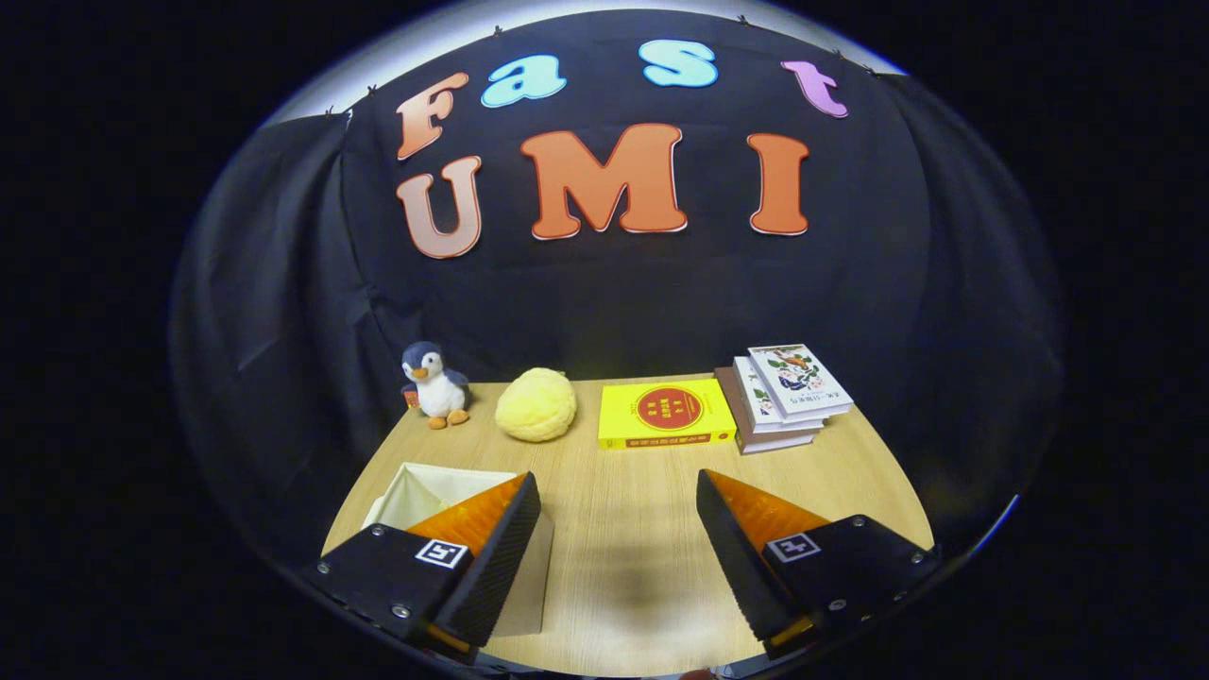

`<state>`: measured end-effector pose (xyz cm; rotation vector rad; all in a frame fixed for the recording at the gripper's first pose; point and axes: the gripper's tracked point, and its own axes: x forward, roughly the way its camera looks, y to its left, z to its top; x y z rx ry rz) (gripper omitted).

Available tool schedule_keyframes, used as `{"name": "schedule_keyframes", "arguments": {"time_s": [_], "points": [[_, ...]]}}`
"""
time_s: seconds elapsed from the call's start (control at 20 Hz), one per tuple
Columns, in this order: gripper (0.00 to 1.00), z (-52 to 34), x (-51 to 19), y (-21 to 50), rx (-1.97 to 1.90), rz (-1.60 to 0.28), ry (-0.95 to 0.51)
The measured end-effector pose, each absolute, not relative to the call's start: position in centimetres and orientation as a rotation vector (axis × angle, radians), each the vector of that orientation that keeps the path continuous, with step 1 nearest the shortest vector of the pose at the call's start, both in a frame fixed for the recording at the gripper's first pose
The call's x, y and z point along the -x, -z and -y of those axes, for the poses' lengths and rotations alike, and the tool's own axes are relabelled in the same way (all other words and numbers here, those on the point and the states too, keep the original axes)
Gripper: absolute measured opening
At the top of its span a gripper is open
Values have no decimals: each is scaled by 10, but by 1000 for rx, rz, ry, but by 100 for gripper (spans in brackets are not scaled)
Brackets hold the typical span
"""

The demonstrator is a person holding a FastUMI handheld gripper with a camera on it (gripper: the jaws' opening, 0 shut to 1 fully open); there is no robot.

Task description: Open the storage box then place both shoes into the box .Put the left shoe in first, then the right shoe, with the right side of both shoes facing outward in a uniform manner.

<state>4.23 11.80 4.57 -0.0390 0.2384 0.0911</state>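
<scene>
My gripper hangs over the table, fingers spread wide with nothing between them. The storage box sits open-topped behind my left finger, its long axis unclear.

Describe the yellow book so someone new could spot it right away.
Look along the far edge of the wooden table, beyond the open gripper. The yellow book lies flat between a yellow plush ball and a stack of books, alone bearing a red circle.

Gripper hovering, fingers spread wide apart, nothing held between
</scene>
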Motion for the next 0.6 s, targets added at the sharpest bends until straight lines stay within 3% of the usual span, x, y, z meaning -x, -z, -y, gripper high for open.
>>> {"name": "schedule_keyframes", "arguments": {"time_s": [0.6], "points": [[99,-11,-44,-92,-10,-109,-59]]}}
